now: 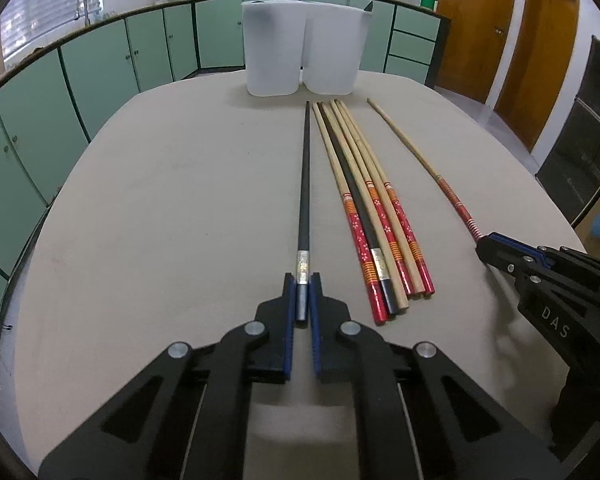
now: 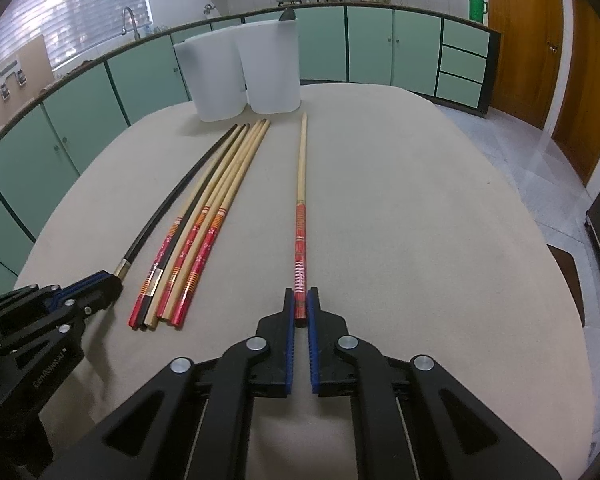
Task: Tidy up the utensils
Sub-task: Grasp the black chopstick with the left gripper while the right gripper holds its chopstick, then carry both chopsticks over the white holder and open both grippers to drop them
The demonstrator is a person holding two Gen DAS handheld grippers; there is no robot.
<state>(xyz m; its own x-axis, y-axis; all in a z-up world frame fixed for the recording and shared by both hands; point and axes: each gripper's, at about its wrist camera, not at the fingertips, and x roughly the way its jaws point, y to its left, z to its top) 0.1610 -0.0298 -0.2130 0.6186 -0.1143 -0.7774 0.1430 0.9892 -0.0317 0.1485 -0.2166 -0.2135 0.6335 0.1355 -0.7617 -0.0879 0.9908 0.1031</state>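
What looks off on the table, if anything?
One oddity: a lone black chopstick lies inside the bundle of red-handled wooden chopsticks. Its match, the other black chopstick, sits in the left gripper. Nothing spilled or broken.

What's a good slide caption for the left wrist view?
Left gripper shut on a black chopstick, with two white bins ahead.

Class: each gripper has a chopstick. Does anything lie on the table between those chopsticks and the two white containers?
Nothing visible does. Bare table lies ahead of the black chopstick and the red-handled wooden chopstick, up to the white plastic containers.
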